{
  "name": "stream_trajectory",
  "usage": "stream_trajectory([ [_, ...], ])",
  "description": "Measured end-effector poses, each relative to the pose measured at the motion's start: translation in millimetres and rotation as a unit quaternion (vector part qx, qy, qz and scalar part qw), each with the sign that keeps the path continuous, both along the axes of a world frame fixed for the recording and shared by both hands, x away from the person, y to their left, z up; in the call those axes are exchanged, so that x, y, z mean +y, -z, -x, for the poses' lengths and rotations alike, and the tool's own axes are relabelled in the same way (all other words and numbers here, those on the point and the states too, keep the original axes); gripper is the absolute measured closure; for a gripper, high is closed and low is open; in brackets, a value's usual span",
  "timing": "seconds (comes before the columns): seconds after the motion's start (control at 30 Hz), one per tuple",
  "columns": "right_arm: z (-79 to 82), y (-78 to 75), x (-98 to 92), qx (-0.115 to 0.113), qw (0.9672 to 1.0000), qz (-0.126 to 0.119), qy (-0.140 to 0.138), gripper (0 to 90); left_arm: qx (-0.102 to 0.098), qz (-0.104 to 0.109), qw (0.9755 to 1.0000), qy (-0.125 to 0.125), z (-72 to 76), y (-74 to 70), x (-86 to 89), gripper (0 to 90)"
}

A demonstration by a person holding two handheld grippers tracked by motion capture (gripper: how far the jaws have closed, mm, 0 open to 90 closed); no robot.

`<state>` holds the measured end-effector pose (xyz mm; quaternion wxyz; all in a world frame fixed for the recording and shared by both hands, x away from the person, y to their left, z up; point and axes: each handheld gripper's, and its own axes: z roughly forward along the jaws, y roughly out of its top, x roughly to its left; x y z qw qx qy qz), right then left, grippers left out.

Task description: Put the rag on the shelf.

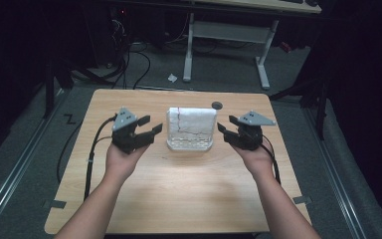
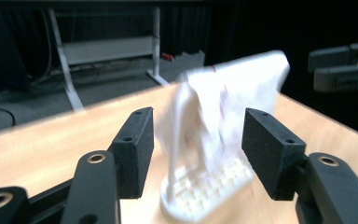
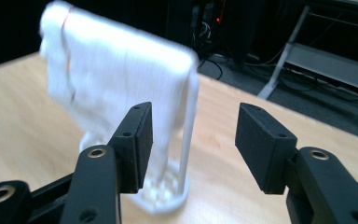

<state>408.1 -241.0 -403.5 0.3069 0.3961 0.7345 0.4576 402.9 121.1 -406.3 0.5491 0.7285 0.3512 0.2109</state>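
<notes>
Here both tools stand apart with nothing between their pads. The left tool (image 1: 146,130) hangs just left of a white rack (image 1: 190,144) draped with a white cloth (image 1: 191,124), and the right tool (image 1: 227,130) hangs just right of it, each pointing inward at the cloth. In the left gripper view the left tool's (image 2: 196,147) jaws frame the rack (image 2: 200,196) and the hanging cloth (image 2: 233,88), with clear air on both sides. The right gripper view shows the right tool (image 3: 193,140) the same way, the cloth (image 3: 116,79) lying mostly toward its left jaw and the rack's base (image 3: 165,193) low between the jaws. Neither tool touches the cloth.

The rack stands on the wooden surface (image 1: 179,189), around the middle and toward the far edge, with the cloth hung over its top and falling down the near face. A thin red line runs down the cloth near its left side, and a dark crack-like line crosses it lower down. A small dark disc (image 1: 217,105) lies on the surface just beyond the rack's right corner.

The step in hand looks like the approach, both tools set wide on either flank. The next move probably calls for bringing each tool in onto a top corner or side edge of the cloth, closing on fabric alone and not on the rack's frame, then lifting evenly so the light rack does not tip.

No brand, label or writing can be read on the cloth, rack or tools.
</notes>
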Motion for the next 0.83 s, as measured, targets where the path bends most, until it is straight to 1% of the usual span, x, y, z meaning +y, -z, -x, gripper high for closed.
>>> stream_trajectory([
  [0.07,11.4,9.2,-2.0,-0.001,0.9999,0.013,0.0,46.1,0.013,0.0,0.9999,0.002,12.6,15.1,7.5,43.9],
  [0.13,21.9,18.9,-4.1,0.007,0.9999,0.012,-0.003,45.6,0.028,0.0,0.9996,0.001,24.4,31.3,14.1,44.1],
  [0.17,26.7,23.9,-5.1,0.014,0.9999,0.009,-0.005,45.4,0.037,-0.007,0.9993,-0.005,30.5,39.8,15.8,44.5],
  [0.2,31.5,29.6,-5.8,0.017,0.9998,0.004,-0.007,45.4,0.053,-0.013,0.9985,-0.006,36.4,49.3,15.3,44.9],
  [0.23,36.0,35.6,-5.9,0.025,0.9997,0.002,-0.006,45.5,0.072,-0.024,0.9971,0.002,41.9,58.8,13.2,44.8],
  [0.27,39.8,42.2,-5.3,0.034,0.9994,0.0,-0.005,45.4,0.084,-0.038,0.9957,0.009,48.0,67.8,10.0,44.5],
  [0.3,43.5,49.5,-4.0,0.044,0.999,0.002,-0.006,45.3,0.087,-0.049,0.9949,0.012,54.6,75.9,7.3,44.4],
  [0.37,51.1,64.6,-0.9,0.064,0.9979,0.012,-0.007,44.5,0.092,-0.06,0.9938,0.017,66.5,92.0,3.9,44.2],
  [0.4,56.5,72.3,0.4,0.072,0.9973,0.013,-0.004,44.0,0.1,-0.069,0.9925,0.009,71.7,100.7,3.1,43.9],
  [0.43,62.5,80.4,0.5,0.075,0.9971,0.015,-0.002,43.9,0.114,-0.075,0.9906,0.002,75.9,109.8,3.6,44.2],
  [0.47,70.6,88.6,-0.6,0.078,0.9969,0.005,0.002,44.0,0.141,-0.083,0.9865,-0.001,77.0,115.0,3.0,46.7],
  [0.5,79.8,97.9,-3.8,0.074,0.9972,-0.012,0.01,45.2,0.157,-0.088,0.9835,0.014,76.7,116.6,1.4,46.3],
  [0.53,88.5,108.8,-8.0,0.075,0.9968,-0.025,0.016,48.4,0.144,-0.098,0.9844,0.022,78.7,116.0,0.9,44.3],
  [0.57,90.5,115.4,-9.5,0.111,0.9938,-0.007,0.004,42.3,0.134,-0.099,0.9857,0.021,79.0,115.6,1.7,43.9],
  [0.6,90.6,116.6,-9.9,0.113,0.9934,0.021,-0.004,42.2,0.135,-0.096,0.986,0.02,77.8,116.0,2.7,44.0],
  [0.63,91.8,117.4,-11.4,0.101,0.9943,0.034,0.002,44.0,0.143,-0.089,0.9855,0.02,74.8,117.2,4.3,44.0],
  [0.67,91.5,118.6,-15.1,0.099,0.9945,0.032,0.008,43.9,0.153,-0.08,0.9848,0.022,71.8,118.9,6.0,44.0],
  [0.7,88.6,119.9,-18.6,0.111,0.9936,0.017,0.014,43.6,0.162,-0.07,0.9841,0.024,69.0,120.7,6.9,44.0],
  [0.73,86.2,120.7,-20.6,0.124,0.9921,-0.001,0.02,43.6,0.166,-0.069,0.9835,0.025,67.3,121.5,7.7,43.9],
  [0.77,84.5,120.9,-21.0,0.124,0.992,-0.008,0.022,43.6,0.162,-0.07,0.984,0.023,67.0,122.1,7.9,43.5],
  [0.83,82.9,119.8,-18.3,0.114,0.9932,0.0,0.021,43.1,0.159,-0.071,0.9845,0.023,66.4,123.1,9.5,42.1],
])
